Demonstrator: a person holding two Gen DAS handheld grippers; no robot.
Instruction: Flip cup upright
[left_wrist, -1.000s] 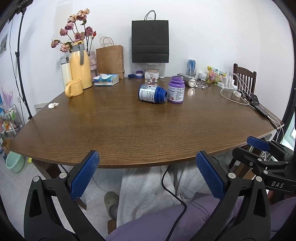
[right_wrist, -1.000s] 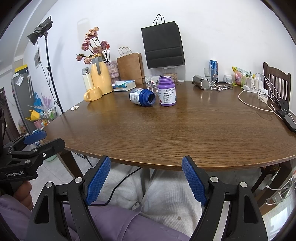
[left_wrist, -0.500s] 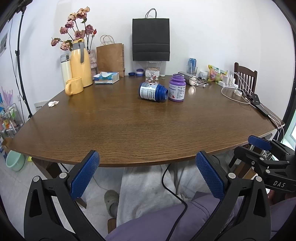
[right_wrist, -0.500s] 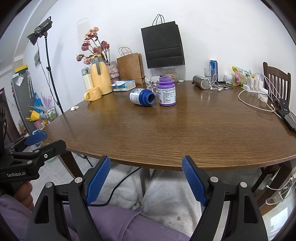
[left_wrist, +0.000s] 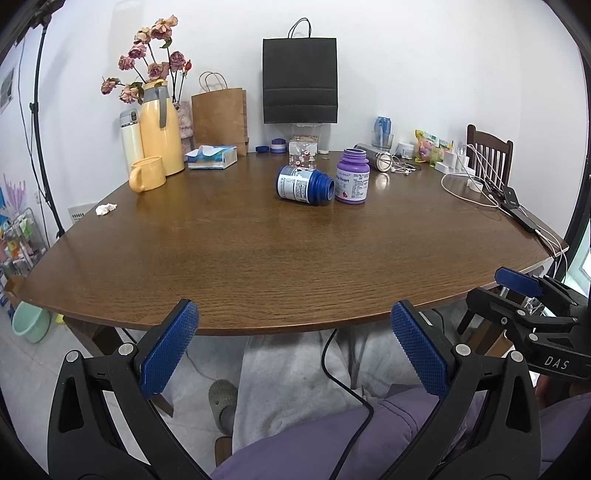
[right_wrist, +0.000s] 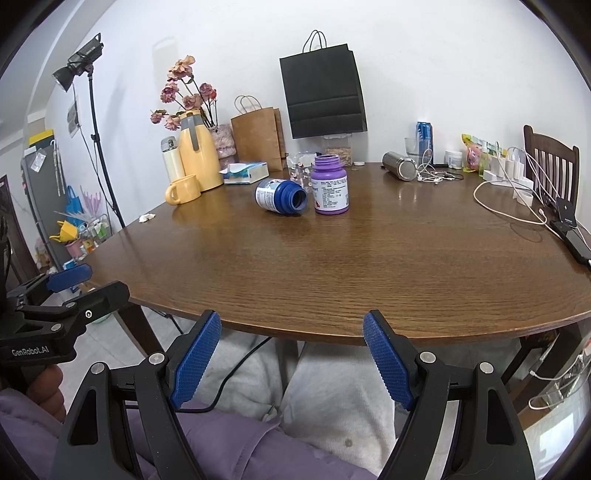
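Table (left_wrist: 258, 258) lies ahead of both grippers' fingers, its near edge just beyond the fingertips. Left gripper (left_wrist: 295, 347) and right gripper (right_wrist: 291, 354) are both off the table, over the person's lap. Tipped bottle (left_wrist: 303, 184) lies on its side far ahead of the fingers, mouth toward the upright bottle (left_wrist: 352, 176) just to its right; whether they touch cannot be told. Mug (left_wrist: 147, 173) stands far ahead to the left, flask (left_wrist: 159, 129) just behind it. Tissue box (left_wrist: 211, 157) sits right of the flask. Cables (left_wrist: 476, 188) lie far right.
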